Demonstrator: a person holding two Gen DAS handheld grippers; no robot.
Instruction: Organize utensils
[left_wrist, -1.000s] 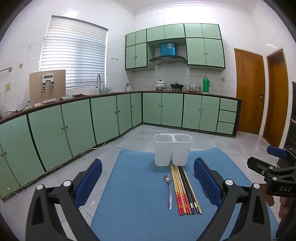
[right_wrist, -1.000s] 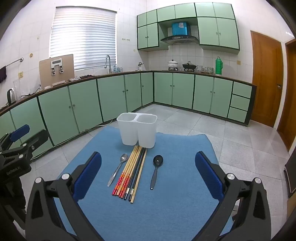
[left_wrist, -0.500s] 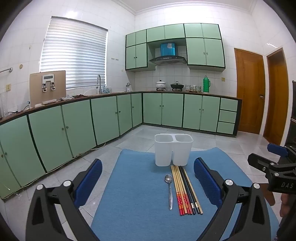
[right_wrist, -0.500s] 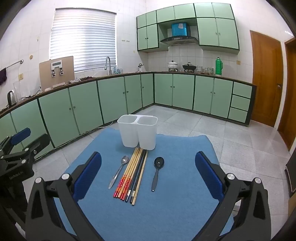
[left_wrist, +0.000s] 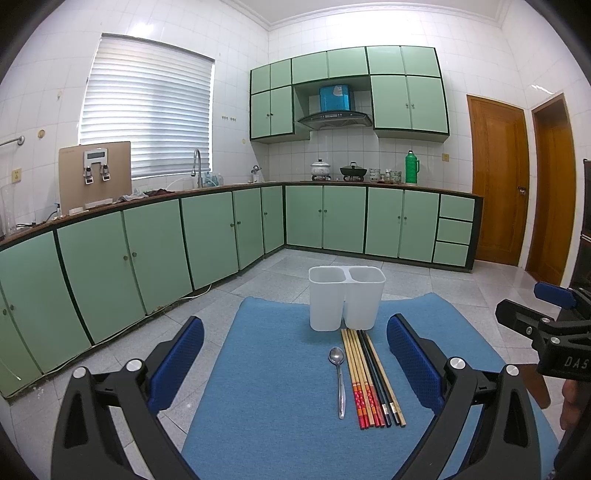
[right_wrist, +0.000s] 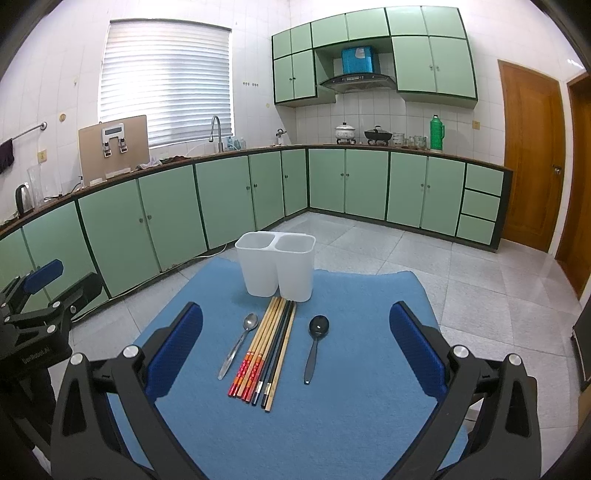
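A white two-compartment holder (left_wrist: 346, 297) (right_wrist: 276, 268) stands empty at the far end of a blue mat (left_wrist: 269, 387) (right_wrist: 343, 424). In front of it lie a metal spoon (left_wrist: 339, 380) (right_wrist: 239, 343), a row of several chopsticks (left_wrist: 371, 380) (right_wrist: 266, 350) and a black spoon (right_wrist: 315, 345). The black spoon is hidden in the left wrist view. My left gripper (left_wrist: 295, 363) is open and empty, above the mat short of the utensils. My right gripper (right_wrist: 295, 350) is open and empty, also short of the utensils. Each gripper shows at the edge of the other's view.
The mat lies on a surface over a grey tiled floor. Green cabinets (right_wrist: 177, 206) run along the left and back walls. Wooden doors (right_wrist: 532, 155) stand at the right. A dark object (right_wrist: 581, 354) sits at the right edge.
Both grippers have drifted slightly; the utensils and holder sit a little lower and nearer in both views. Nothing was grasped or moved.
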